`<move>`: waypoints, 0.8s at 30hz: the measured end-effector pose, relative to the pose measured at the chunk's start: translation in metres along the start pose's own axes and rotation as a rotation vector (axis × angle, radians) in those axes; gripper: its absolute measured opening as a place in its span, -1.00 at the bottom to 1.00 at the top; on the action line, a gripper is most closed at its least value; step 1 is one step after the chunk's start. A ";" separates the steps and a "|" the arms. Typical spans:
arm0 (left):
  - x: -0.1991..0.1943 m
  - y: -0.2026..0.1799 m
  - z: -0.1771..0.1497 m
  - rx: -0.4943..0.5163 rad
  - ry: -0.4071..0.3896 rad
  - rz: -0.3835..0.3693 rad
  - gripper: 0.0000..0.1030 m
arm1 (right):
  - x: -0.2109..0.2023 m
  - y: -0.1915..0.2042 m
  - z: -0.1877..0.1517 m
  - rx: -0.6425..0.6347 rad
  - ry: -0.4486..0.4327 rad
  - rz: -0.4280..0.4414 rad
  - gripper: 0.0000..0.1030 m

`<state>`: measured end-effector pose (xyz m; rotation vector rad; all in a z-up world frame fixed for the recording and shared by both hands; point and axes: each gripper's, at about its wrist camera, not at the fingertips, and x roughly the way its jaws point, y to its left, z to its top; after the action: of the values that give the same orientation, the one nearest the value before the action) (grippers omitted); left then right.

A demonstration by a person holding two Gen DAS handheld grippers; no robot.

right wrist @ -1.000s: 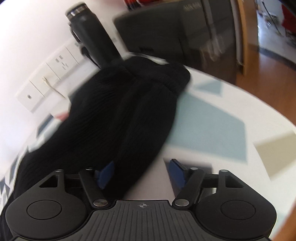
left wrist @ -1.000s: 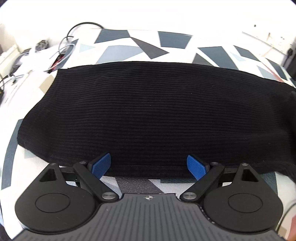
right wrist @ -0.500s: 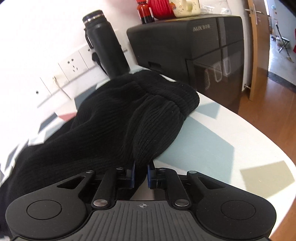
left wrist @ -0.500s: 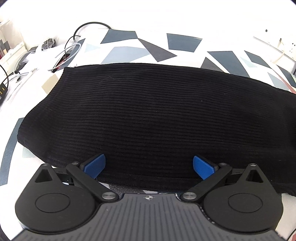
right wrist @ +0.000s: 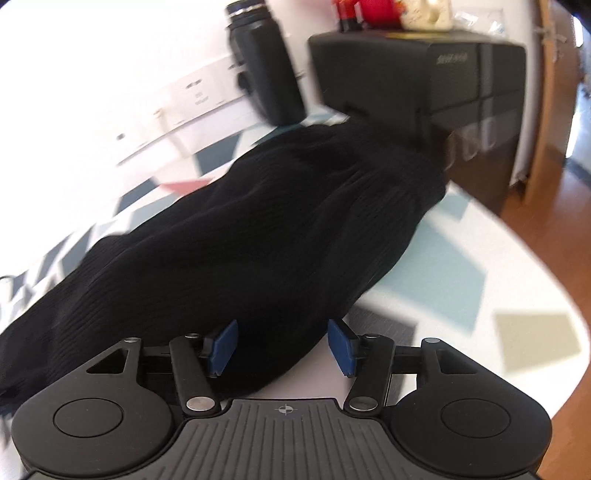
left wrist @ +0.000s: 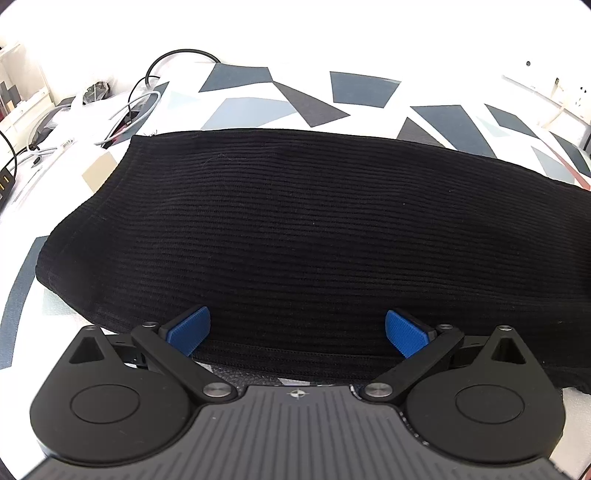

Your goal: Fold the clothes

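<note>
A white desk printed with grey, blue and tan geometric shapes fills both wrist views, with a wall of sockets behind it and wooden floor beyond its rounded right-hand edge. Loose cables lie near its far left corner.

The black ribbed knit garment lies along the desk, spread flat and wide toward the left end, its hemmed border close to the near edge. Toward the right end it is bunched into a thick rounded heap that reaches almost to the far right edge.

The left gripper hangs over the near hem with its jaws fully apart, pressing on nothing. The right gripper has just been opening: its jaws stand partly apart with a lobe of the heap between them, and the pads do not appear to press it, though this view is blurred.

The knit looks soft, limp and fairly thick, so it should drape and sag instead of holding a line, and it may stretch if pulled from one spot. The hem and outer corners seem the best places to pinch, one layer at a time.

A dark flask stands upright by the wall with its cap on; its contents cannot be seen. Beside it a black cabinet carries red and pale containers, too blurred to read.
</note>
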<state>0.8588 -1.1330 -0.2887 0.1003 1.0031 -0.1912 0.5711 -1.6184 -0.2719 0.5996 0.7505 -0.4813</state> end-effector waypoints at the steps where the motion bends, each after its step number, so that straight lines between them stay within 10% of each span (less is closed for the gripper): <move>1: 0.000 0.000 0.001 0.002 0.002 -0.003 1.00 | -0.001 0.003 -0.004 0.005 0.014 0.017 0.00; 13: -0.008 0.029 0.006 0.063 0.040 -0.177 0.99 | -0.074 0.031 -0.080 0.209 0.005 -0.106 0.29; 18: -0.022 0.067 -0.002 -0.006 -0.018 -0.199 0.99 | -0.075 0.082 -0.108 0.037 0.014 -0.083 0.68; 24: -0.015 0.087 -0.010 0.100 -0.020 -0.113 0.99 | -0.028 0.140 -0.118 -0.163 -0.009 -0.127 0.56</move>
<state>0.8605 -1.0447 -0.2813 0.1328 0.9801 -0.3458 0.5804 -1.4334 -0.2735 0.3991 0.8135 -0.5338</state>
